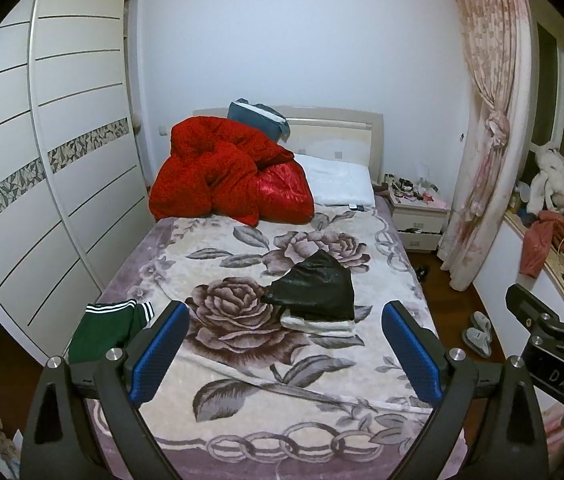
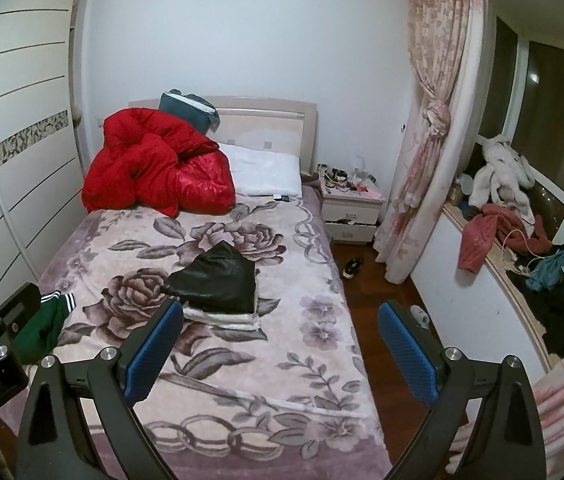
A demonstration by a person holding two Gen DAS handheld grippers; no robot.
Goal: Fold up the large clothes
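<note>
Wardrobe (image 1: 42,152) stands far off to the left of both tongs, white panels with a patterned band. Next, the green garment (image 1: 102,330) with white stripes lies crumpled at the bed's left edge, just left of the left tongs (image 1: 285,350), untouched. Those left tongs hang wide apart over the flowered blanket (image 1: 242,360), nothing between their blue pads. Straight ahead of them, a little right of centre, sits the folded pile: a black garment (image 1: 314,292) on top of white folded pieces (image 1: 322,326). Further ahead, at the head of the bed (image 2: 222,380), a red quilt (image 1: 226,176) is heaped up, with a white pillow (image 1: 342,182) beside it on the right. The right tongs (image 2: 280,350) are spread wide too, empty, hovering over the bed's right edge, floor showing between the fingers; the black pile lies ahead and left of them. Beyond, a cluttered nightstand (image 2: 352,210), then the pink curtain (image 2: 430,120), and far right a window ledge (image 2: 494,264) strewn with loose clothes.
</note>
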